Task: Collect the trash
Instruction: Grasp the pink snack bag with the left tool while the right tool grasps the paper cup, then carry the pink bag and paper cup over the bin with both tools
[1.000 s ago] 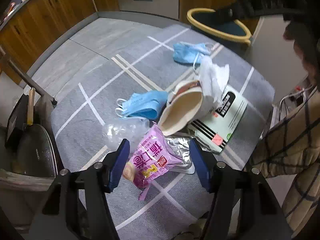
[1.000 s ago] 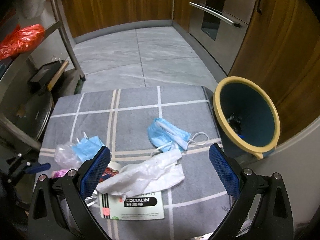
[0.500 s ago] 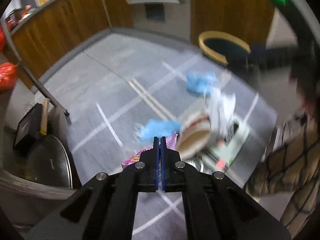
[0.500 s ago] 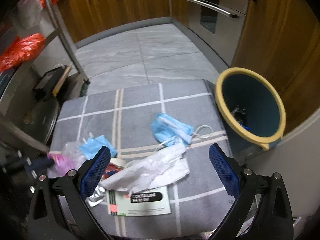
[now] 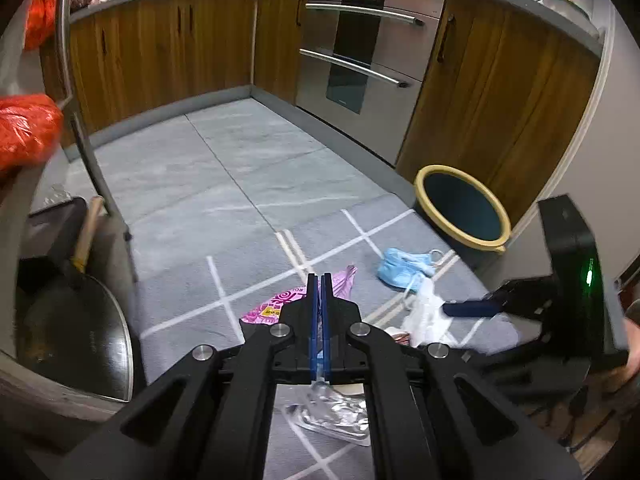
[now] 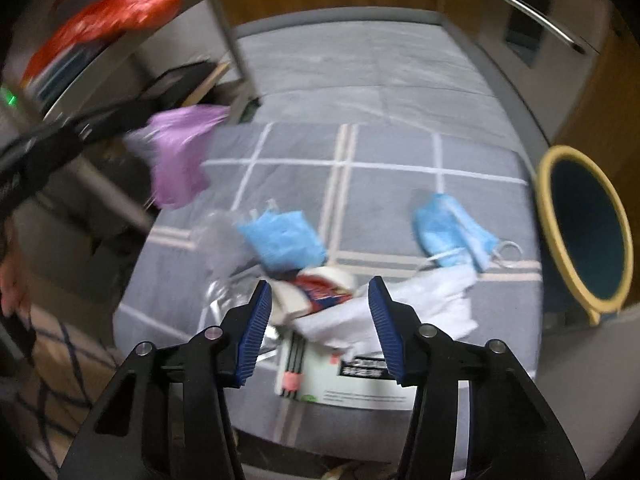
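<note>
My left gripper (image 5: 319, 277) is shut on a pink snack wrapper (image 5: 275, 305) and holds it above the grey checked table (image 5: 188, 280). From the right wrist view the wrapper (image 6: 180, 156) hangs blurred at the upper left. My right gripper (image 6: 320, 283) points down over the trash pile with its jaws closing. A paper cup (image 6: 316, 286) and crumpled white tissue (image 6: 424, 300) lie between and below them, and the pads do not press on anything. Two blue masks (image 6: 282, 240) (image 6: 448, 232) lie on the cloth. The yellow-rimmed bin (image 6: 584, 224) stands off the table's right edge.
A white-green package (image 6: 360, 376) and a silver foil wrapper (image 5: 332, 412) lie near the front edge, with clear plastic (image 6: 218, 236) beside the left mask. A dark pan (image 5: 72, 340) and a metal rack with an orange bag (image 5: 24, 132) stand left. The oven (image 5: 360, 60) and wooden cabinets are behind.
My left gripper closed on the pink wrapper and rose with it off the table. My right gripper dropped toward the cup and tissue and its jaws narrowed.
</note>
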A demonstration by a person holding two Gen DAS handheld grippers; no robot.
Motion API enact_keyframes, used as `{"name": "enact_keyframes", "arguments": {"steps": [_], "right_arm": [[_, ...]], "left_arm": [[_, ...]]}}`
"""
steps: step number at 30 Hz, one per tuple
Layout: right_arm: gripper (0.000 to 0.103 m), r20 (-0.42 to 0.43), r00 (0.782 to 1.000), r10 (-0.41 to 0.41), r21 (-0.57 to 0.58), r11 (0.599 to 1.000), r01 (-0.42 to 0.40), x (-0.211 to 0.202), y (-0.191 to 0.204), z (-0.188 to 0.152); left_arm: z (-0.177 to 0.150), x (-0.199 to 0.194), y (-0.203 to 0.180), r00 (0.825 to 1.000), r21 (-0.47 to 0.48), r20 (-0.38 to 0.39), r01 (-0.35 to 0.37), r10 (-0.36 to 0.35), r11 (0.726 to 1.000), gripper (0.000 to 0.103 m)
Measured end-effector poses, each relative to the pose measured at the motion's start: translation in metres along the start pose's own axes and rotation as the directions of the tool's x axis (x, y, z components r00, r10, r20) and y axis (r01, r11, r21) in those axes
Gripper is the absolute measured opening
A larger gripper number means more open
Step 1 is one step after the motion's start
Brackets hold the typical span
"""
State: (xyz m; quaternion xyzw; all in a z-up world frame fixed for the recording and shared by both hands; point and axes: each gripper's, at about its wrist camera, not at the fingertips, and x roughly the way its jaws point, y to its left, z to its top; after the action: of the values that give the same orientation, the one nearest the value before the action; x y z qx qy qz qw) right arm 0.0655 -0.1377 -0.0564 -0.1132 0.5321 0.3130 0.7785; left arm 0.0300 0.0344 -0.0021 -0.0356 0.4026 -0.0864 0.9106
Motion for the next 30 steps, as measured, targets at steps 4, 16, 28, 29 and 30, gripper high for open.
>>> {"name": "enact_keyframes", "arguments": {"steps": [4,16,28,29,30], "right_arm": [[0.051,-0.030,1.000,-0.001,-0.083,0.997,-0.001,0.011,0.017,0.000],[0.015,-0.106,0.987,-0.121,-0.185,0.978,0.100,0.046,0.031,0.000],[0.007,-0.011,0.992,-0.123,-0.081,0.989,0.122,0.010,0.000,0.010],[0.007,-0.001,0.993,-0.121,-0.061,0.991,0.120,0.006,-0.004,0.011],[0.007,0.012,0.994,-0.110,-0.031,0.993,0.110,-0.001,-0.012,0.013]], "left_arm": [[0.000,0.007,-0.003,1.000,0.017,-0.007,0.008,-0.008,1.000,0.001],[0.003,0.011,-0.004,1.000,0.037,-0.009,0.019,-0.019,0.999,0.001],[0.004,-0.002,-0.001,0.999,0.015,0.042,0.002,-0.003,1.000,0.001],[0.004,-0.003,-0.002,0.999,0.013,0.047,0.003,-0.003,1.000,0.001],[0.004,-0.005,-0.002,0.999,0.009,0.054,0.004,-0.004,1.000,0.001]]}}
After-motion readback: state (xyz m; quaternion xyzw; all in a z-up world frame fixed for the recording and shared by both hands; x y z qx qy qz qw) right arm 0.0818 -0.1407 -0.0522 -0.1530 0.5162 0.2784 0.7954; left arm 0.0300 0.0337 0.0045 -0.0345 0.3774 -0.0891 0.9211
